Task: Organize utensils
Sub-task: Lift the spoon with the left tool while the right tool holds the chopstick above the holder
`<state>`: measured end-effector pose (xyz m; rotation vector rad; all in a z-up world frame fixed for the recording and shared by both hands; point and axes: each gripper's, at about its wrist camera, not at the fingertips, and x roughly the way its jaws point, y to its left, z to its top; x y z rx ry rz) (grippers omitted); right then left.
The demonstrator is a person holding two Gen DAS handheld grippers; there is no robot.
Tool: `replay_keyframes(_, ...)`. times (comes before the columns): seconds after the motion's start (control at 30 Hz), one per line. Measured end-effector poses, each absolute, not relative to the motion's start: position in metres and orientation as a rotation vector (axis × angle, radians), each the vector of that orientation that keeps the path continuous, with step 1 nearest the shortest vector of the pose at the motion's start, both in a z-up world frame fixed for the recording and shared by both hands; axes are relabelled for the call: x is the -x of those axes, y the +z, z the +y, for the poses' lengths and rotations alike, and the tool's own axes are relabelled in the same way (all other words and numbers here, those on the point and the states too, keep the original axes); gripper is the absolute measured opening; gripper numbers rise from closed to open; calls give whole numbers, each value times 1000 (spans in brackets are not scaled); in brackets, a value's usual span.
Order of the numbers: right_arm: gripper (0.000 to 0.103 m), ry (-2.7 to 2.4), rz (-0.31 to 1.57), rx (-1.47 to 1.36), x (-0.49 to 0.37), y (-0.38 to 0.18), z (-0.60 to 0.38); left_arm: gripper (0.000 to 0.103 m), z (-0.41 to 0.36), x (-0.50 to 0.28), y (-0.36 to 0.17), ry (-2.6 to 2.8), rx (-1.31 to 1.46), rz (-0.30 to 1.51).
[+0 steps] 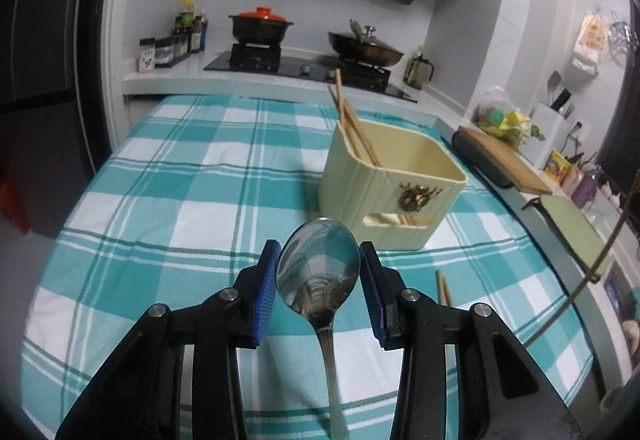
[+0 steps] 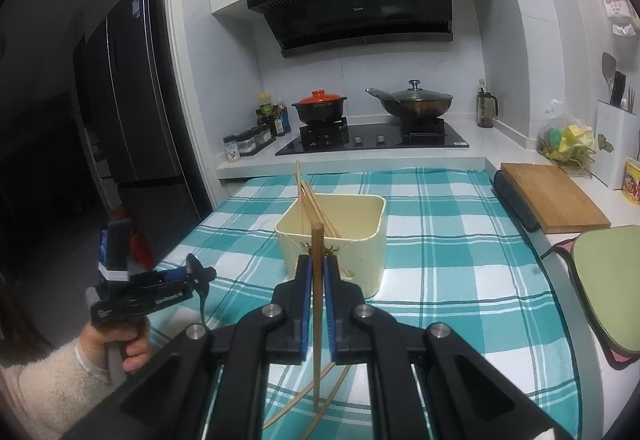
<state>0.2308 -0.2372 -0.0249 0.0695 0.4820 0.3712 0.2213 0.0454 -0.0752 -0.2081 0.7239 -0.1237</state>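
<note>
My left gripper (image 1: 319, 272) clamps a metal spoon (image 1: 318, 272) by its bowl, handle hanging down. My right gripper (image 2: 317, 272) pinches a chopstick (image 2: 317, 304) upright, near the cream holder (image 2: 360, 248).

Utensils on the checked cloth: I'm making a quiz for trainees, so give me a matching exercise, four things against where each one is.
Things:
1. spoon
2. single chopstick
3. chopstick bundle
4. wok

Places:
A. on the stove
B. leaning inside the cream holder
C. gripped upright in the right tongs
D. bowl between the left tongs

Pairs: 1-D, 2-C, 3-B, 4-A
</note>
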Motion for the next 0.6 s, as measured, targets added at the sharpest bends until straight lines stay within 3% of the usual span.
replay_keyframes(0.27, 6, 369, 472, -46, -230, -17, -232, 39, 43, -210, -40, -177, 220, 662)
replay_keyframes(0.6, 6, 370, 459, -47, -230, -10, -231, 39, 49, -221, -42, -184, 244, 658)
